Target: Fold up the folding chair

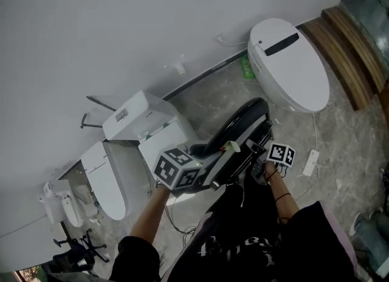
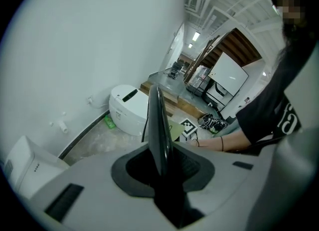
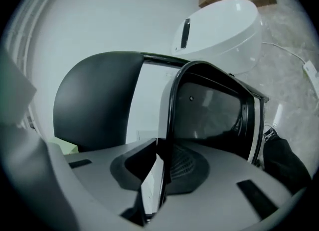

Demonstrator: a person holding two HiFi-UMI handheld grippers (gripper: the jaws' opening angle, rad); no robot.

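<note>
In the head view, a black folding chair (image 1: pixel 242 120) stands tilted between my two grippers, in front of the person's dark shirt. My left gripper (image 1: pixel 228 149), with its marker cube low and left of the chair, is shut on a thin black panel edge of the chair (image 2: pixel 157 125), which runs straight into the gap between its jaws (image 2: pixel 162 169). My right gripper (image 1: pixel 254 148) reaches in from the right. It is shut on the chair's black frame rim (image 3: pixel 172 125). The seat's underside (image 3: pixel 214 110) and the rounded backrest (image 3: pixel 94 100) fill the right gripper view.
A white toilet (image 1: pixel 290 63) sits by the wall behind the chair, with a cable and power strip (image 1: pixel 310 162) on the stone floor. A white boxy unit (image 1: pixel 143 118) and another toilet (image 1: pixel 104 181) stand to the left. Wooden steps (image 1: pixel 347 42) rise at the right.
</note>
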